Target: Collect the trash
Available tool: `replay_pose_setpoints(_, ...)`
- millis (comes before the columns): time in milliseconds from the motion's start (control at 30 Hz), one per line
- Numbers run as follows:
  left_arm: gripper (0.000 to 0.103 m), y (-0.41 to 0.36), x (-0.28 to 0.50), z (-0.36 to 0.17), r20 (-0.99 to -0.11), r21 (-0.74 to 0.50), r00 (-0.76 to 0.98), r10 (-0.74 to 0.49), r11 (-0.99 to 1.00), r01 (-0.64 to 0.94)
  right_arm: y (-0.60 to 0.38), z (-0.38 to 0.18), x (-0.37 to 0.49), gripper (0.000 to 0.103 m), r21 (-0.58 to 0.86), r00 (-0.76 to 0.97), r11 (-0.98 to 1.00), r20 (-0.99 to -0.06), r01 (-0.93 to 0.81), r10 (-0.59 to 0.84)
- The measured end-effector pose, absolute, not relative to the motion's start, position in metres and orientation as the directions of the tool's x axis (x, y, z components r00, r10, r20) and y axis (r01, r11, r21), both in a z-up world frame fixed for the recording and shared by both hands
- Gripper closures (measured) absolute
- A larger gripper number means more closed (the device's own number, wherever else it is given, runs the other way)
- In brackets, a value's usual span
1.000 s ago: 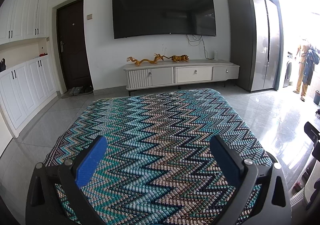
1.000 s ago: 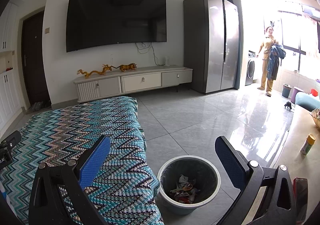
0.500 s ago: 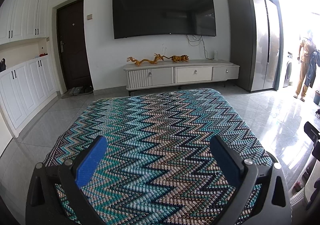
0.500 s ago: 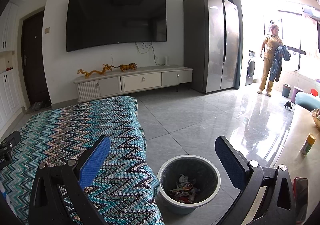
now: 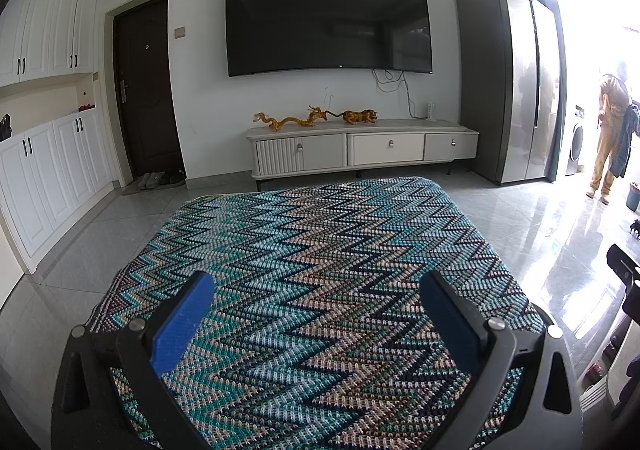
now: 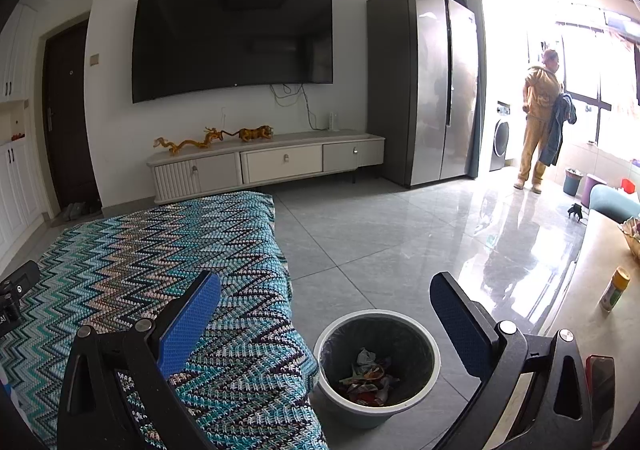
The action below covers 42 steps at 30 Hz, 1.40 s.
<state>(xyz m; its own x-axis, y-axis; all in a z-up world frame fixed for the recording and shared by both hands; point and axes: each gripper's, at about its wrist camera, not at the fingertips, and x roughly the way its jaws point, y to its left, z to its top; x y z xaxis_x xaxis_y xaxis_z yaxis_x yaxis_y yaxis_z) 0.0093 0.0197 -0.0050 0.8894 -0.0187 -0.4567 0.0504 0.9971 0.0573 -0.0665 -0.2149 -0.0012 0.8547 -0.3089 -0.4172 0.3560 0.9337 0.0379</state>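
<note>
Both hand-held grippers, left (image 5: 316, 302) and right (image 6: 326, 304), are wide open and hold nothing. Trash (image 6: 370, 380) sits in the bin (image 6: 430, 334) near the right one. Bumping the bin could tip it and spill everything.

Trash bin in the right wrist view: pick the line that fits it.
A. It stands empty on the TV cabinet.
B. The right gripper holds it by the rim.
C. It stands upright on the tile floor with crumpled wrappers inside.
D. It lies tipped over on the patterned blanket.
C. The trash bin stands upright on the floor beside the blanket, crumpled wrappers at its bottom; the right gripper is open above it, holding nothing.
</note>
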Motion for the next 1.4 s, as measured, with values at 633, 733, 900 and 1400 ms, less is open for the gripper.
replay_pose_setpoints(633, 0.000, 0.0214, 0.0097, -0.0056, -0.463, 0.047, 0.886, -0.025, 0.998, 0.052, -0.2162, 0.0013, -0.0693, 0.000, 0.032, 0.856, 0.934, -0.413, 0.356, -0.312)
replay_pose_setpoints(733, 0.000, 0.0217, 0.0095, -0.0064, -0.465, 0.045, 0.885, -0.024, 0.998, 0.051, -0.2166, 0.0014, -0.0697, 0.000, 0.031, 0.856, 0.934, -0.413, 0.355, -0.312)
replay_pose_setpoints(900, 0.000, 0.0219, 0.0093, -0.0068, -0.466, 0.044, 0.884, -0.024, 0.998, 0.051, -0.2163, 0.0013, -0.0693, 0.000, 0.031, 0.856, 0.934, -0.413, 0.355, -0.311)
replay_pose_setpoints(1400, 0.000, 0.0236, 0.0091, -0.0083, -0.475, 0.045, 0.880, -0.016, 0.998, 0.042, -0.2170, 0.0026, -0.0692, 0.000, 0.030, 0.858, 0.937, -0.413, 0.348, -0.305)
